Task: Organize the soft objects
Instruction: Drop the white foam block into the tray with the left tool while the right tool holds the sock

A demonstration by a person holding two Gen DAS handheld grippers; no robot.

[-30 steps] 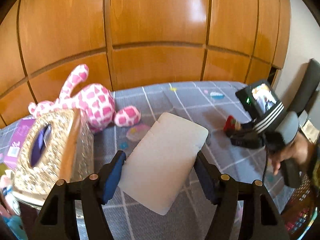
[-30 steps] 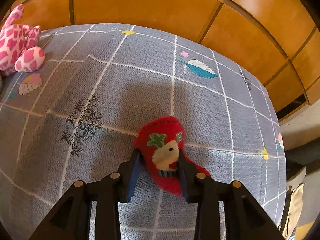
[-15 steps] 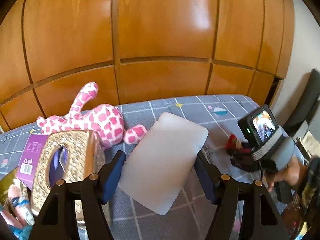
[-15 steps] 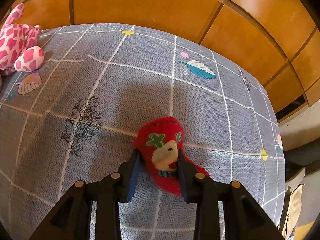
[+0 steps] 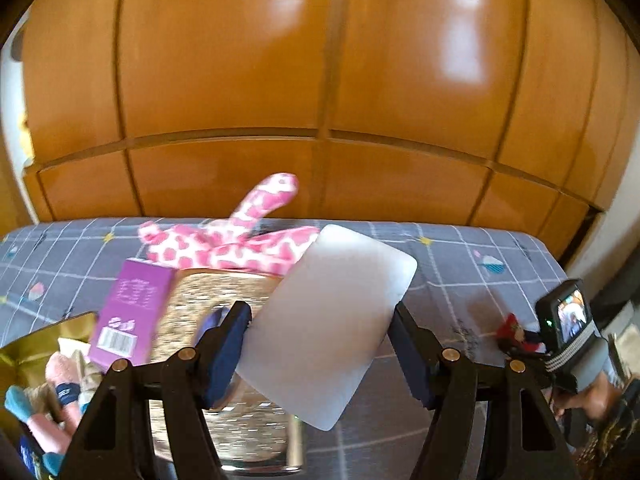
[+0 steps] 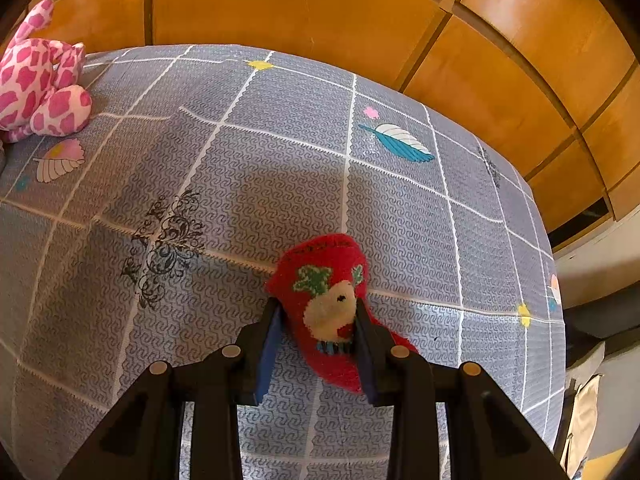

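My left gripper [image 5: 318,316] is shut on a white soft rectangular pad [image 5: 344,276] and holds it tilted in the air above the bed. Behind it lies a pink-and-white spotted plush toy [image 5: 224,244], which also shows at the far left of the right wrist view [image 6: 40,80]. My right gripper [image 6: 318,312] points down at the grey checked bedsheet [image 6: 240,160], its pads pressed on both sides of a red sock with a deer face [image 6: 320,256]. That sock [image 5: 510,326] and the right gripper [image 5: 520,340] also show in the left wrist view at the right.
A glittery gold tissue box [image 5: 192,300] sits under the pad, with a purple carton [image 5: 128,312] leaning on it. A gold container [image 5: 32,344] with several socks is at lower left. Wooden wardrobe doors [image 5: 320,80] stand behind the bed. A hand [image 5: 592,400] holds the right gripper.
My left gripper has risen and swung left with the white pad, so the tissue box and purple carton now sit behind it. The right gripper and red sock have not moved.
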